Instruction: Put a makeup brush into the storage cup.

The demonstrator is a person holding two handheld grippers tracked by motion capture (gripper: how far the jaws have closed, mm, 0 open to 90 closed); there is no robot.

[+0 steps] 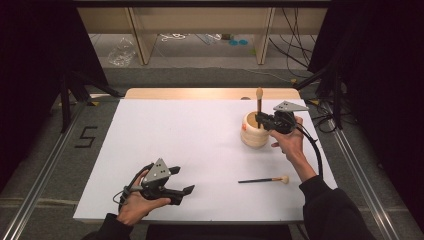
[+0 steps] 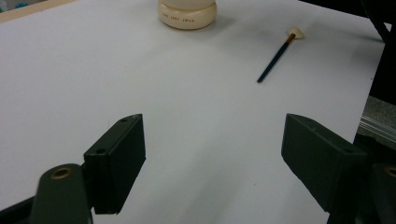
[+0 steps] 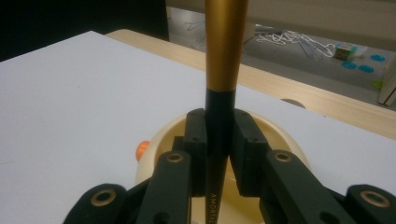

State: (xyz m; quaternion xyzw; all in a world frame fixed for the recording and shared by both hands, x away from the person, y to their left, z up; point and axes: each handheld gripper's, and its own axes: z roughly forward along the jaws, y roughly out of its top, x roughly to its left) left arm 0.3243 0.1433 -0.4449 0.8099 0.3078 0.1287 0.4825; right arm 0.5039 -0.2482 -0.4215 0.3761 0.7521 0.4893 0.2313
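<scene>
1. Left gripper point(image 1: 186, 192): nearest the camera, fingers point(image 2: 119, 161) spread wide, grasping nothing, low over the white surface point(image 1: 190, 135).
2. Right gripper point(image 1: 261, 120): fingers point(image 3: 196, 140) clenched on an upright brush point(image 3: 223, 70), handle down in the cream holder point(image 1: 254, 131).
3. Brush: light, stiff, slim, probably slippery; grip the dark handle.
4. Second brush point(image 1: 264, 180): lies flat on the surface.

A white table point(image 1: 165, 145) stands on grey floor point(image 1: 200, 75); black curtains point(image 1: 30, 60) flank it, with wooden shelving point(image 1: 200, 20) behind.

Lab recording bay: white table point(image 1: 150, 145), black curtains point(image 1: 30, 60), floor rails point(image 1: 45, 170), loose cables point(image 1: 295, 40).
</scene>
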